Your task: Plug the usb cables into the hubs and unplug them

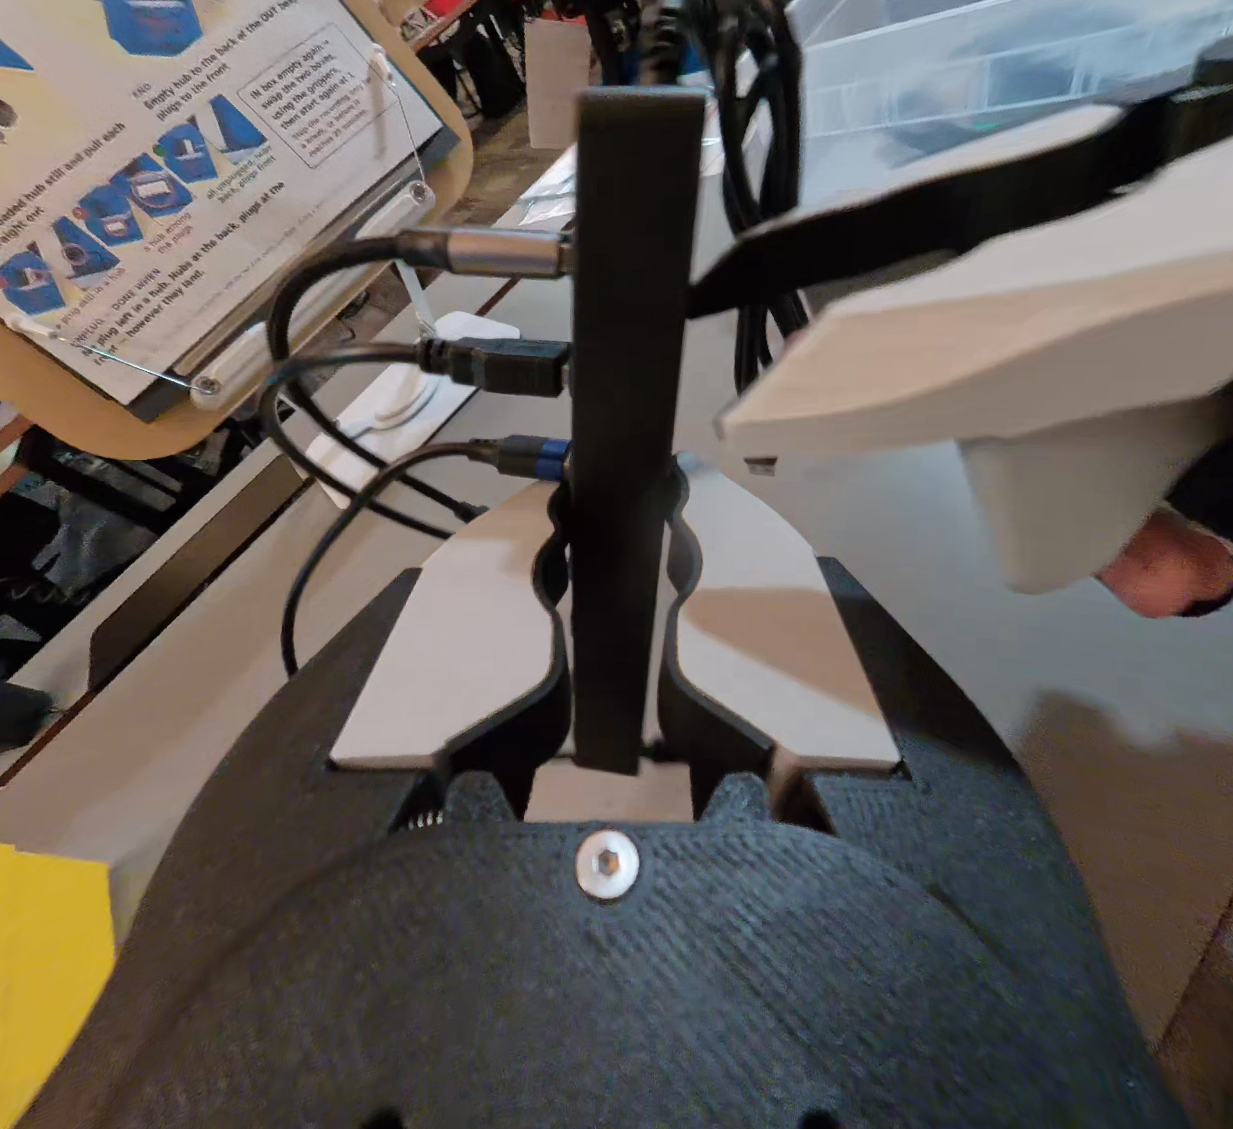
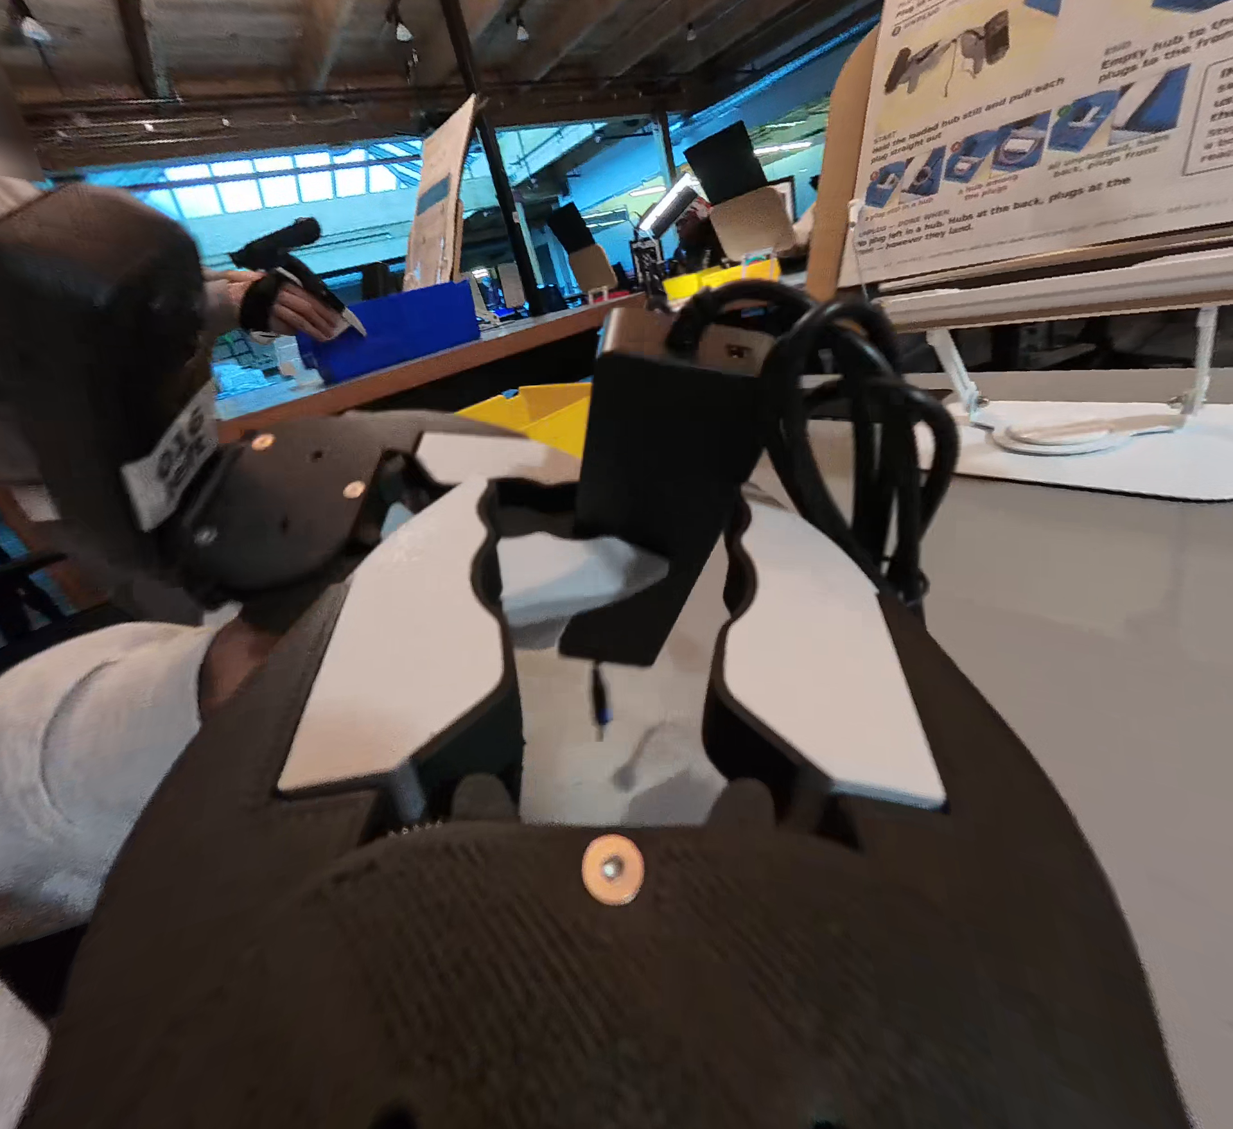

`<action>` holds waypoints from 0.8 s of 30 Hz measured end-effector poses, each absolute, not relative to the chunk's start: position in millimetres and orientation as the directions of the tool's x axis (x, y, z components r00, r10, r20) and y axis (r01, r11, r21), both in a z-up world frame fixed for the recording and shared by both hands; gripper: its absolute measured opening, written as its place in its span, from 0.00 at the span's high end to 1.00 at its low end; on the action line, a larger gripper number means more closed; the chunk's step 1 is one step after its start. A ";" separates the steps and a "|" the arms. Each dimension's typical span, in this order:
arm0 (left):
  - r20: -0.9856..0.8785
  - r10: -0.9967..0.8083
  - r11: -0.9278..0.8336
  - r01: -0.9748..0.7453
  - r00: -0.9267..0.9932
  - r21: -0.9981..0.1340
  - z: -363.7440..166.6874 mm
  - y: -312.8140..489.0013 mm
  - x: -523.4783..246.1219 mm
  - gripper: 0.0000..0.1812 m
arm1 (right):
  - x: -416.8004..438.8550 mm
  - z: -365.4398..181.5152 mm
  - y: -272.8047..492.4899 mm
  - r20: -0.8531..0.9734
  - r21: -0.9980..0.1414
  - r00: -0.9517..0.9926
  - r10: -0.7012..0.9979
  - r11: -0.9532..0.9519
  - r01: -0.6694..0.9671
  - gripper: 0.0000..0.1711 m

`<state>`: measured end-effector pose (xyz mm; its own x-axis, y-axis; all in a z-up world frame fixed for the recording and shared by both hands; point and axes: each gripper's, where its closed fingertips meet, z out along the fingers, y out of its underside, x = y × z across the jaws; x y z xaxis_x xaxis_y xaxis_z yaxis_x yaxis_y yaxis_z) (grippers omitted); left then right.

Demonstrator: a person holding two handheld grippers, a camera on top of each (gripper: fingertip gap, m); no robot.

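Note:
In the left wrist view my left gripper (image 1: 620, 490) is shut on a long black usb hub (image 1: 634, 309) and holds it upright above the table. Three plugs sit in the hub's left side: a silver plug (image 1: 500, 253), a black plug (image 1: 507, 366) and a blue-ringed plug (image 1: 534, 460). My right gripper (image 1: 934, 216) reaches in from the right, one finger at the hub's right edge. In the right wrist view my right gripper (image 2: 610, 510) is open with the hub (image 2: 667, 450) between its fingers. A small blue-tipped plug (image 2: 598, 703) hangs below. A coiled black cable (image 2: 861, 430) hangs behind the hub.
An instruction sheet on a white stand (image 1: 167, 163) is at the left, also in the right wrist view (image 2: 1067, 96). A clear plastic bin (image 1: 1001, 29) stands at the back right. A yellow bin (image 2: 534, 416) lies behind the left gripper (image 2: 267, 496). A distant person's hand (image 2: 287, 303) holds another tool.

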<state>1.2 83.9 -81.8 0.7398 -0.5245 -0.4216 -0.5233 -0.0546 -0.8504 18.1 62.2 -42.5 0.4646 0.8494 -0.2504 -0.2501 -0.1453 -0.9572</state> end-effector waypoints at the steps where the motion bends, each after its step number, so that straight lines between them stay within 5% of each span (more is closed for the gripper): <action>1: -0.421 -0.526 -0.045 -0.518 0.739 -0.854 -85.0 81.2 6.3 0.85 | 21.3 -43.4 65.9 -0.252 -0.958 0.487 0.836 -0.142 -0.250 0.61; 6: -0.446 -0.529 0.026 -0.512 0.722 -0.858 -85.1 73.6 19.6 0.85 | 34.2 -52.4 83.0 -0.329 -0.939 0.519 0.789 -0.214 -0.270 0.69; 16: -0.479 -0.502 0.074 -0.516 0.720 -0.853 -85.1 72.3 16.6 0.85 | 24.0 -70.7 87.3 -0.476 -0.878 0.435 0.764 -0.385 -0.284 0.61; 24: -0.518 -0.522 0.142 -0.530 0.678 -0.836 -89.1 66.0 30.6 0.84 | 26.4 -67.1 85.1 -0.599 -0.792 0.283 0.749 -0.501 -0.349 0.67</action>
